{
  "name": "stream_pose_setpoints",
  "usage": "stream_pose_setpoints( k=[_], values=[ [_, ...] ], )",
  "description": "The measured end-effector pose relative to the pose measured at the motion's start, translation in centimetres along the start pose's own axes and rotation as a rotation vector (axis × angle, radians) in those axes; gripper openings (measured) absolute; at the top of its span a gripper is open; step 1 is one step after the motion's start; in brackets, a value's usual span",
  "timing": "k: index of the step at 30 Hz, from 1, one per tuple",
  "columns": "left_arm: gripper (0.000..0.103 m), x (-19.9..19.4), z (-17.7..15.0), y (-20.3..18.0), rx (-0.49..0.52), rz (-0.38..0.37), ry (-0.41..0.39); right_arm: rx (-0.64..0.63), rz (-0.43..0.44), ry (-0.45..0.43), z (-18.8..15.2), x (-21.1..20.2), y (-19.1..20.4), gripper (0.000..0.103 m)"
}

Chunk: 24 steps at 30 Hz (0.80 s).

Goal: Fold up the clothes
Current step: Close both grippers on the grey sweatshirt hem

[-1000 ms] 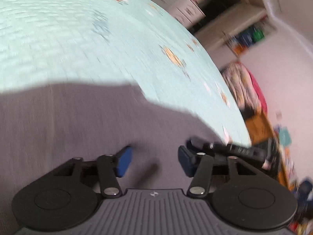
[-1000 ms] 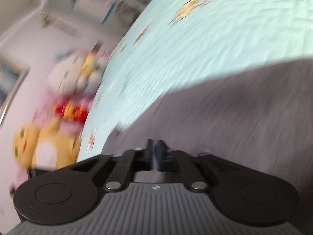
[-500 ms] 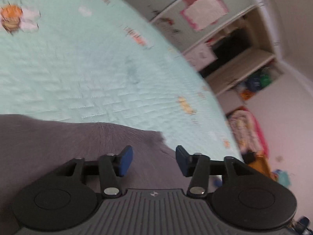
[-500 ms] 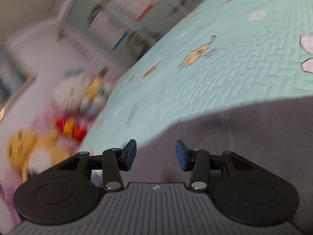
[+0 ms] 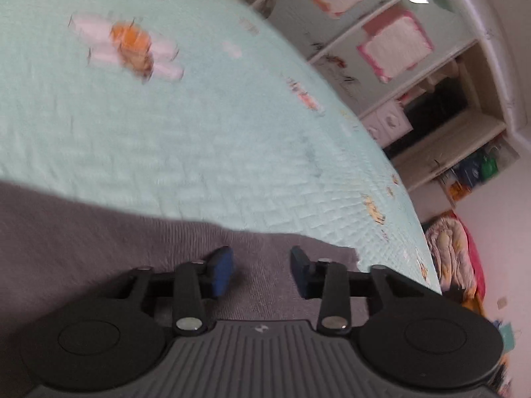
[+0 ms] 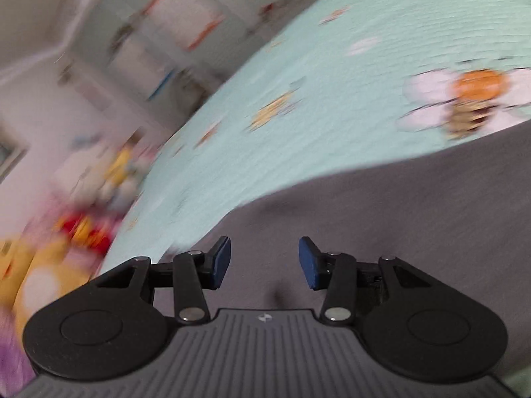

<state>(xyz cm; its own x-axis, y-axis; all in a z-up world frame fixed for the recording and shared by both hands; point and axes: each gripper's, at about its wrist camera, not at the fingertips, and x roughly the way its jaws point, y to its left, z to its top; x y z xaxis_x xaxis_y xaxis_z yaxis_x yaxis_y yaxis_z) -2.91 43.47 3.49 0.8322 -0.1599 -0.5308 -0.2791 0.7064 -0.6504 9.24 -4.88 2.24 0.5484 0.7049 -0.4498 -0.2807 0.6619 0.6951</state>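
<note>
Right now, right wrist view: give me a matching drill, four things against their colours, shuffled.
Things:
1. garment
2. quilt
3. toy
4. flower centre

Colours:
A. orange
B. grey
C. yellow
D. mint green

Pairs: 1-B, 2-D, 3-C, 4-A

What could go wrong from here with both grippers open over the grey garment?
1. The left gripper is closing with only flat grey garment under its jaws; it may shut on nothing.
2. The right gripper sits inboard of the garment's edge, so a pinch here could grab a mid-panel bunch.
3. Heavy blur on the mint bedspread makes aiming unreliable.
</note>
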Motion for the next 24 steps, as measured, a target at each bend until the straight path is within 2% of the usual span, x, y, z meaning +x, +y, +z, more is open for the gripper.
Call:
stream_pose_setpoints(
  k=[1,3,4,5,6,7,9,11,12,13,15,17,18,19,21,24],
  values=[
    [0.049,-1.0,-0.3,-0.4,0.041,-0.015,0.022,-0.021,0.032,0.046,-1.1,0.3,0.8,0.047],
    [0.052,-2.5,-1.2,0.2,0.051,-0.089,0.081,-0.039,0.087,0.125,-3.5,1.1,2.0,0.046],
    [0.052,-2.7,-1.5,0.7,0.056,-0.094,0.103,-0.04,0.11,0.161,-4.7,1.5,2.4,0.046],
    [0.052,-2.3,-1.8,1.2,0.083,-0.048,0.108,-0.042,0.126,0.189,-5.8,1.9,2.8,0.046],
    [0.037,-1.7,-1.7,2.2,0.097,0.01,0.101,-0.055,0.113,0.183,-6.4,2.3,2.9,0.044],
    [0.005,-1.2,-1.5,3.4,0.103,0.067,0.091,-0.078,0.098,0.156,-6.8,2.4,3.2,0.043],
    [0.005,-1.2,-0.5,6.0,-0.022,0.037,0.07,-0.147,0.058,0.126,-6.7,2.5,5.0,0.045],
    [0.004,-2.0,-0.2,5.7,-0.005,0.052,0.031,-0.283,0.058,0.11,-7.4,2.4,8.1,0.045],
    [0.008,-2.6,-0.5,5.2,-0.001,0.044,0.019,-0.372,0.067,0.122,-8.5,2.1,9.6,0.045],
    [0.019,-3.4,-0.9,4.7,-0.007,0.031,0.008,-0.476,0.072,0.139,-9.6,2.5,11.9,0.045],
    [0.029,-5.7,-2.6,3.9,-0.046,-0.005,-0.02,-0.691,0.091,0.174,-12.9,3.7,16.3,0.045],
    [0.035,-8.3,-4.8,3.3,-0.099,-0.05,-0.056,-0.834,0.117,0.202,-16.5,5.2,19.8,0.044],
    [0.044,-9.7,-6.1,3.0,-0.134,-0.079,-0.08,-0.897,0.125,0.211,-18.1,5.9,21.5,0.044],
    [0.051,-10.5,-7.4,2.7,-0.158,-0.097,-0.091,-0.928,0.111,0.205,-19.1,6.8,22.8,0.044],
    [0.056,-11.3,-9.8,2.1,-0.201,-0.113,-0.086,-0.964,0.086,0.192,-21.0,8.5,25.1,0.044],
    [0.056,-10.2,-11.9,2.7,-0.311,-0.103,-0.041,-1.017,0.043,0.162,-23.1,10.1,27.6,0.044]
  ],
)
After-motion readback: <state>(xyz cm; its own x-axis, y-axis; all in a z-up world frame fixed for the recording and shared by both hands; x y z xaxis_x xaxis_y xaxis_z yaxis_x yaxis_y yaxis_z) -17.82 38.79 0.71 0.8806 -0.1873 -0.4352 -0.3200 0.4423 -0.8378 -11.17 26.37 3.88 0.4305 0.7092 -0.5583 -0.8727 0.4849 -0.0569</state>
